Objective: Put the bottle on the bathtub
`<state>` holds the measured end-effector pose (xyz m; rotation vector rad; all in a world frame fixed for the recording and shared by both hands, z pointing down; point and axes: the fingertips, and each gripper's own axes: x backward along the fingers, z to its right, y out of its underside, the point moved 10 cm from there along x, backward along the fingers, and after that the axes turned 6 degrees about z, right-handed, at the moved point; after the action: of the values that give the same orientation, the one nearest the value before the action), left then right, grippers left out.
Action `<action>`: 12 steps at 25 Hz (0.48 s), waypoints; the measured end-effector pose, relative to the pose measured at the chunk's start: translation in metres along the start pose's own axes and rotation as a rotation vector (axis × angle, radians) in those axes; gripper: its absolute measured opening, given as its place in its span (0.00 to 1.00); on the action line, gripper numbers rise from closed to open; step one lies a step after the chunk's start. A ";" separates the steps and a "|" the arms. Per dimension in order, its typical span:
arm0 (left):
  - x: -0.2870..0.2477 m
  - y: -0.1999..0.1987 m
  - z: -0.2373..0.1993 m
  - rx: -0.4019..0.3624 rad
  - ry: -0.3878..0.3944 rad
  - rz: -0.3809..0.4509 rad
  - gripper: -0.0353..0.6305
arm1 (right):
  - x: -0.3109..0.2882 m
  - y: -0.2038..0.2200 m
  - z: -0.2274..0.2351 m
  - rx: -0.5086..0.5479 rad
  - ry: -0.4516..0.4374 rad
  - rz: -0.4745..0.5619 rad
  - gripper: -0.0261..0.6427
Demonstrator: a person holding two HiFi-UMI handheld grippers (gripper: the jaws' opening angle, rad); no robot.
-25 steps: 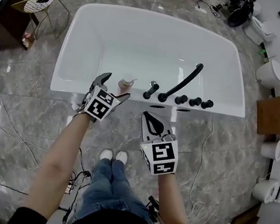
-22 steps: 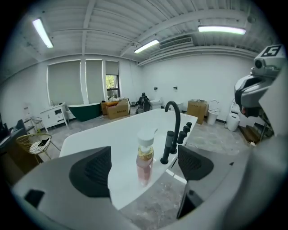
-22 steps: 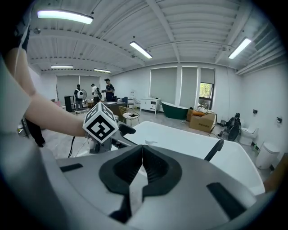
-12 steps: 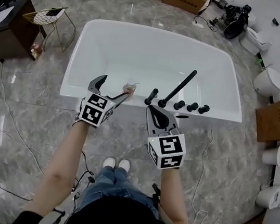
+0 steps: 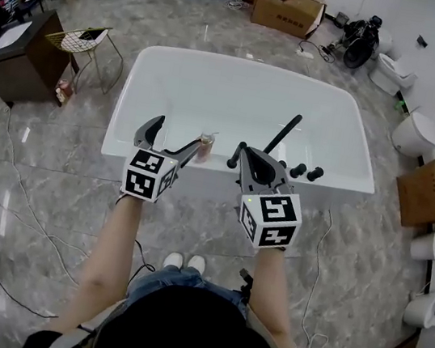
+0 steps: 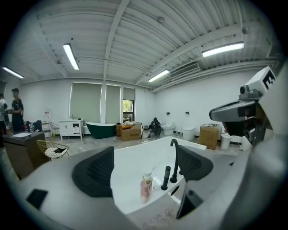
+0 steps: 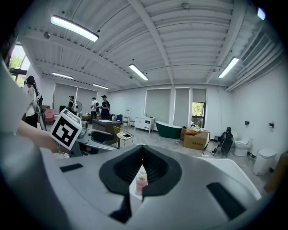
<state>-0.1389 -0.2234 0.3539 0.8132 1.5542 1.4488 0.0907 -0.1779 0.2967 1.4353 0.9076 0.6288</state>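
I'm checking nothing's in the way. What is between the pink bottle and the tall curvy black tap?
A short black post stands on the bathtub rim between the bottle and the tall tap. The left gripper view shows it clearly.

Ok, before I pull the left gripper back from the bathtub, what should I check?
1. Pink clear plastic bottle upright on the white bathtub's rim: ok.
2. Left gripper jaws apart, neither pad touching the bottle: ok.
3. Right gripper shut and empty: ok.
4. Bottle apart from the black tap fittings beside it: ok.
5. Bottle base well in from the rim's edge: cannot tell.
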 end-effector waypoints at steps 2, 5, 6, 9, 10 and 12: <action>0.010 -0.009 0.003 0.012 -0.017 0.032 0.72 | 0.006 -0.006 0.000 0.016 0.010 0.013 0.06; 0.027 -0.026 0.006 0.028 -0.052 0.105 0.71 | 0.013 -0.014 -0.001 0.045 0.017 0.035 0.06; 0.032 -0.032 0.006 0.029 -0.066 0.128 0.71 | 0.016 -0.017 -0.001 0.053 0.019 0.043 0.06; 0.045 -0.049 0.003 0.022 -0.098 0.185 0.71 | 0.021 -0.024 -0.001 0.061 0.030 0.065 0.06; 0.049 -0.053 0.003 0.014 -0.107 0.200 0.69 | 0.022 -0.025 -0.001 0.058 0.032 0.073 0.06; 0.054 -0.060 0.003 -0.016 -0.120 0.223 0.64 | 0.025 -0.027 0.000 0.048 0.037 0.096 0.06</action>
<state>-0.1550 -0.1814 0.2869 1.0718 1.3939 1.5379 0.0997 -0.1589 0.2664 1.5213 0.8921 0.7115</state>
